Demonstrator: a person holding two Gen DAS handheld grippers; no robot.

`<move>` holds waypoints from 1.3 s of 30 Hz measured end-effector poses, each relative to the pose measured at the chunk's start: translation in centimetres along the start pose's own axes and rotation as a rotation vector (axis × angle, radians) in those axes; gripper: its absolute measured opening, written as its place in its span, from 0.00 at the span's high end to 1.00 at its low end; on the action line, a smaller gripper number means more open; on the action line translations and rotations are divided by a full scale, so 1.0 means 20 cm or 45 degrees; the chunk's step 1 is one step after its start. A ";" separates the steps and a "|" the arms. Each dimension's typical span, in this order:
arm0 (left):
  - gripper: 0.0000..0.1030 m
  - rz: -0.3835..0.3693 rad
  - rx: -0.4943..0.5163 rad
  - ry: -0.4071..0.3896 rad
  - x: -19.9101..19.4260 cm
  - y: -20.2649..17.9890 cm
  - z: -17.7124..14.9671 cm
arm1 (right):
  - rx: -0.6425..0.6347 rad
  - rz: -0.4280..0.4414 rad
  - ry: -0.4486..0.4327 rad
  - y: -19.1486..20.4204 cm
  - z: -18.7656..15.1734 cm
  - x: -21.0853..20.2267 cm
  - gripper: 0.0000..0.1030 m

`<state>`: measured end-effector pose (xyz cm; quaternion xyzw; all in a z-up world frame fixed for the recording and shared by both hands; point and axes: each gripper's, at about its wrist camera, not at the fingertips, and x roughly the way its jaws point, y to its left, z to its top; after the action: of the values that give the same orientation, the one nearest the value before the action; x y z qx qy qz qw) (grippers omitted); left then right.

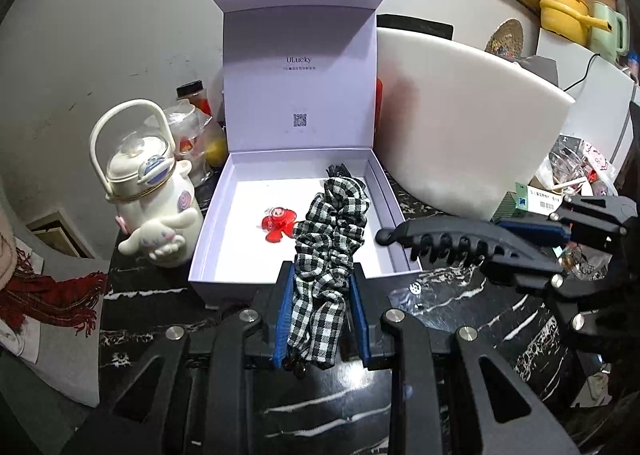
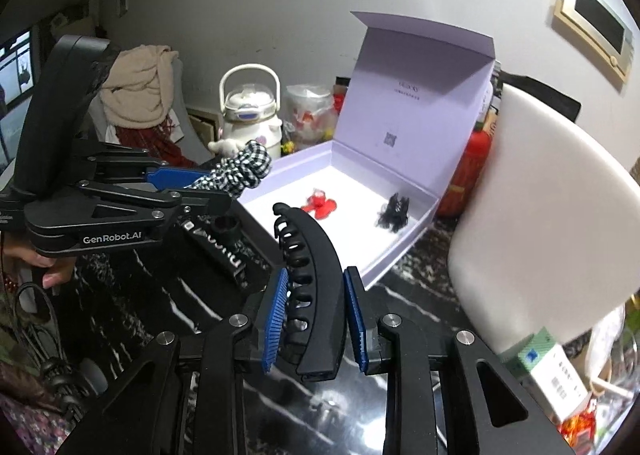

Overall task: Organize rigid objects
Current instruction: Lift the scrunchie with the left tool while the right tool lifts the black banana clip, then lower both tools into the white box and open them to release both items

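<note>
Looking along my left tool (image 1: 320, 307), its blue pads are clenched on a black-and-white gingham fabric scrunchie (image 1: 328, 239), which bunches up between them and hangs forward over the near wall of the open lilac cardboard gift box (image 1: 224, 215). I hold it by its tail end so the bulk can go in first. The box sits on the black marble-patterned counter (image 1: 460, 295) with its lid propped upright, so the white floor is free to reach from above. A small red translucent flower-shaped clip (image 1: 279, 225) already lies there. To the right my right tool (image 1: 532, 239) carries a long black plastic banana hair clip (image 1: 440, 241) just outside the box's right wall. A cream cartoon-dog water jug (image 1: 148, 191) stands to the left, clear of the box.

From my right tool (image 2: 314, 315), the pads grip the black clip (image 2: 312, 279) across its width near the hinge end, teeth to the left, its curved tip aimed at the box (image 2: 400, 251). Holding it low on the body leaves the long end free to be laid down flat, I judge. Inside, beside the red clip (image 2: 319, 205), sits a small dark frilly thing (image 2: 394, 213), perhaps another hair tie; it is too blurred to say. My left tool (image 2: 208, 179) holds the scrunchie (image 2: 240, 167) just short of the box's left edge.
</note>
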<state>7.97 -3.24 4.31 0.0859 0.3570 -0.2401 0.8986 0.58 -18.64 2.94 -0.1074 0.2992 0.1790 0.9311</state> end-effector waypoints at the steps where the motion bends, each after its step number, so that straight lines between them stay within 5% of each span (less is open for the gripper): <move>1: 0.75 0.001 0.000 0.005 0.01 0.00 0.00 | 0.001 0.016 0.006 0.00 0.00 0.02 0.73; 17: 0.75 0.015 0.044 0.033 0.14 0.02 0.10 | 0.055 0.026 0.020 -0.10 0.09 0.15 0.73; 39: 0.75 0.086 0.140 -0.029 0.34 0.12 0.47 | 0.089 -0.049 -0.061 -0.30 0.36 0.33 0.73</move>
<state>19.07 -6.81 6.47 0.1445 0.3298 -0.2299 0.9042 11.72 -20.19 5.44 -0.0761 0.2809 0.1527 0.9445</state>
